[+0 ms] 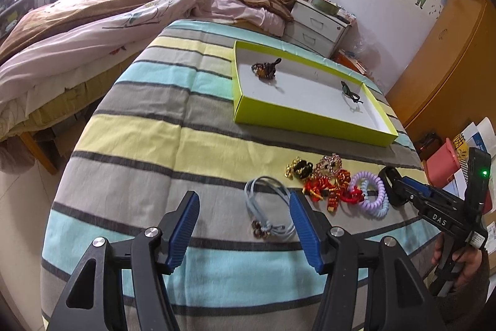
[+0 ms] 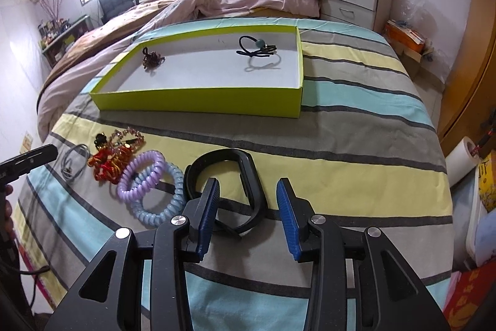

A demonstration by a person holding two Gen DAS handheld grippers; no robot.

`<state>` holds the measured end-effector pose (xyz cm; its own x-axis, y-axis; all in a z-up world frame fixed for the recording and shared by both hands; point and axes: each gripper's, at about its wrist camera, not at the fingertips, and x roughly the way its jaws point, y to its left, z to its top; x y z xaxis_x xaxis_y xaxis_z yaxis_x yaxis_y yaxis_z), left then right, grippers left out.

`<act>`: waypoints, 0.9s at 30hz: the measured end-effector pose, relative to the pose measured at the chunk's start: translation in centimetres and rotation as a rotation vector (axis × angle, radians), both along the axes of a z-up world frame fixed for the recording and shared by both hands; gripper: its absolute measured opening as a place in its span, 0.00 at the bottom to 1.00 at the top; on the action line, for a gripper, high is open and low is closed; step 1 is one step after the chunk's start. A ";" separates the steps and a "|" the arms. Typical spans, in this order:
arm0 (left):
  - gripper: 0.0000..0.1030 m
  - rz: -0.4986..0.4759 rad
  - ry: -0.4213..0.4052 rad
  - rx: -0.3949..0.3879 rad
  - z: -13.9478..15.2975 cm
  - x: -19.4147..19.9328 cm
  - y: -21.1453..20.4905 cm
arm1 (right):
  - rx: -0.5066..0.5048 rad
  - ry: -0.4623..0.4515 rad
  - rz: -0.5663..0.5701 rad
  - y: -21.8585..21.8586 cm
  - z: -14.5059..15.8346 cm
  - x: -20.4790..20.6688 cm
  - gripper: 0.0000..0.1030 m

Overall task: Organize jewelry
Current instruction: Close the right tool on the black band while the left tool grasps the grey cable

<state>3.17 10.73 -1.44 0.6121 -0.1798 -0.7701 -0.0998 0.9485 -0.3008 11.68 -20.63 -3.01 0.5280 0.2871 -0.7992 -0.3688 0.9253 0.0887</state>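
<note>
Now both tools tilt steeply down over striped cloth [image 1: 173,145].
Left gripper [image 1: 245,225]: fingers wide, nothing pinched; grey cord loop [image 1: 266,207] between them, nearer right finger. Light, limp, likely to dangle; best pinched at knotted beads.
Right gripper [image 2: 248,216]: fingers moderately apart, empty; black band [image 2: 229,185] between them, by left finger. Stiffish, smooth; grip one side.
Green tray [image 2: 201,100] lies beyond fingertips.

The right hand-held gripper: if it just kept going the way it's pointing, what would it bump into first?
Most likely the black bangle lying on the striped cloth. The right hand-held gripper is open, with the bangle's near side between its fingers, though depth is hard to judge.
</note>
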 end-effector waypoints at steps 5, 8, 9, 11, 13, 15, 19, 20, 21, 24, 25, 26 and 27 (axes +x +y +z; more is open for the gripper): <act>0.58 -0.011 0.021 0.005 -0.5 -0.3 -0.1 | -0.022 0.011 -0.030 -0.1 -0.3 0.3 0.38; 0.58 -0.011 0.037 -0.003 -1.1 -0.4 -0.1 | -0.033 0.010 -0.044 -0.1 -0.2 0.3 0.38; 0.58 -0.006 0.046 0.005 -1.2 -0.3 -0.2 | -0.041 0.006 -0.049 -0.1 -0.2 0.2 0.38; 0.58 -0.011 0.051 0.024 -1.3 -0.3 -0.5 | -0.040 0.002 -0.052 0.0 -0.2 0.1 0.34; 0.58 -0.020 0.049 0.035 -1.3 -0.3 -0.8 | -0.034 0.001 -0.054 0.0 -0.1 0.0 0.18; 0.58 -0.019 0.050 0.030 -1.3 -0.3 -0.9 | -0.034 -0.001 -0.059 0.0 -0.1 -0.2 0.15; 0.58 -0.016 0.052 0.078 -1.3 -0.3 -1.6 | -0.024 -0.006 -0.075 -0.2 0.0 -0.3 0.12; 0.58 -0.017 0.052 0.088 -1.4 -0.3 -1.8 | -0.018 -0.009 -0.084 -0.4 0.1 -0.4 0.12; 0.58 -0.014 0.051 0.099 -1.4 -0.3 -2.0 | -0.010 -0.014 -0.091 -0.6 0.2 -0.5 0.12; 0.58 -0.008 0.051 0.122 -1.4 -0.2 -2.4 | 0.015 -0.023 -0.110 -1.1 0.6 -0.8 0.12; 0.58 -0.004 0.051 0.124 -1.4 -0.1 -2.4 | 0.025 -0.026 -0.116 -1.3 0.7 -1.0 0.12; 0.58 0.001 0.051 0.132 -1.4 -0.1 -2.5 | 0.031 -0.026 -0.119 -1.4 0.7 -1.0 0.12; 0.57 0.006 0.052 0.153 -1.4 0.0 -2.8 | 0.037 -0.028 -0.121 -1.5 0.8 -1.2 0.12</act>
<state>3.17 7.95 -2.84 0.5717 -0.0546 -0.8187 -0.1177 0.9820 -0.1476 10.49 -22.08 -2.22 0.5825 0.2488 -0.7738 -0.2571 0.9595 0.1149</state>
